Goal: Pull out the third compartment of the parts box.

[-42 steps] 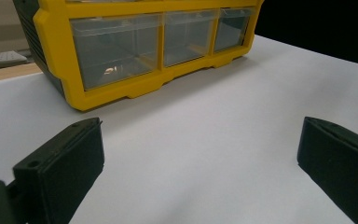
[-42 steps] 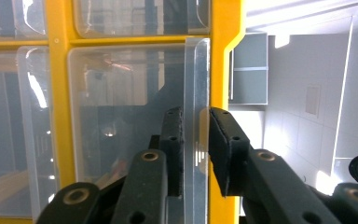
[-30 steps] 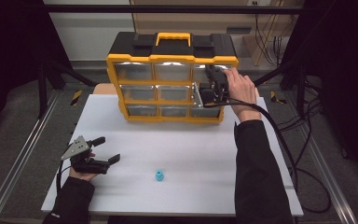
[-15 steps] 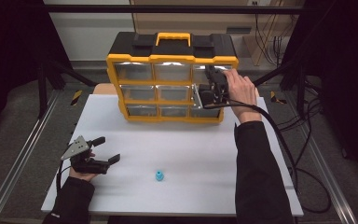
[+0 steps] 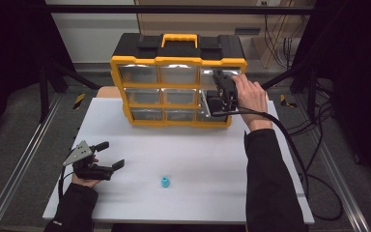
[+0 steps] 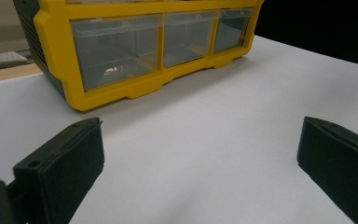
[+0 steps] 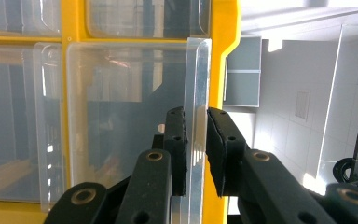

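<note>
Right gripper (image 7: 196,154) clamping the clear drawer front (image 7: 193,93) of the yellow organizer (image 5: 178,89), jaws pinching the drawer's edge lip from both sides; drawer sitting at the cabinet's right column, middle row, yellow frame just beside the outer jaw. Neighbouring drawers crowding the inner jaw side, open air beyond the frame's outer edge. Left gripper (image 5: 107,155) resting low on the white table (image 5: 198,150), jaws spread wide, nothing between. Small blue cap (image 5: 165,182) lying near, off the left gripper's jaw side, apart from it. Bare tabletop stretching ahead of left jaws to the organizer's bottom row (image 6: 135,46). Table edge close behind left hand.
</note>
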Demonstrator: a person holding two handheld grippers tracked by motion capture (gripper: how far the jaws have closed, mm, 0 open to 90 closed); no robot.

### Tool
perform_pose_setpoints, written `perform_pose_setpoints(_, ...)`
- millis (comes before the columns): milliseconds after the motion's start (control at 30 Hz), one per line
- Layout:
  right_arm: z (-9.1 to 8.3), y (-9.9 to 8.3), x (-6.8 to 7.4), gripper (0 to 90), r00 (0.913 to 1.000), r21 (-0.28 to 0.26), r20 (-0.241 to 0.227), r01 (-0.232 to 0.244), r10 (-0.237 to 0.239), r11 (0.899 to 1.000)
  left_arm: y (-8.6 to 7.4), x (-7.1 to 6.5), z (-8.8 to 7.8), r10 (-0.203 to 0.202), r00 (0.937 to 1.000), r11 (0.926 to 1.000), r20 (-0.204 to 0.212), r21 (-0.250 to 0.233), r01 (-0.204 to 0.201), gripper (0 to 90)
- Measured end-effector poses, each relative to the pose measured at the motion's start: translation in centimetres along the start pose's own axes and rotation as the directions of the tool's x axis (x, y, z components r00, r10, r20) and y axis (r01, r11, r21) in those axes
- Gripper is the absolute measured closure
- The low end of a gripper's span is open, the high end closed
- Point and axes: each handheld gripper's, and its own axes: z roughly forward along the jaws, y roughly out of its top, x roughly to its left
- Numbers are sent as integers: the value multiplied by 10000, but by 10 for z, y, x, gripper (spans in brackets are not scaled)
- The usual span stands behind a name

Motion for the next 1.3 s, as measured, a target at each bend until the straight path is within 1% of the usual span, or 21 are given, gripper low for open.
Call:
perform_pose_setpoints(767, -16, 5, 0, 787, 9999, 19, -6, 101, -101, 9999, 0, -1, 0, 21, 10000, 10000, 6, 4, -21, 3)
perform_pose_setpoints(1300, -28, 6, -1, 789, 9999, -97, -24, 151, -152, 9998, 0, -1, 0, 27, 10000, 10000, 1, 2, -27, 3)
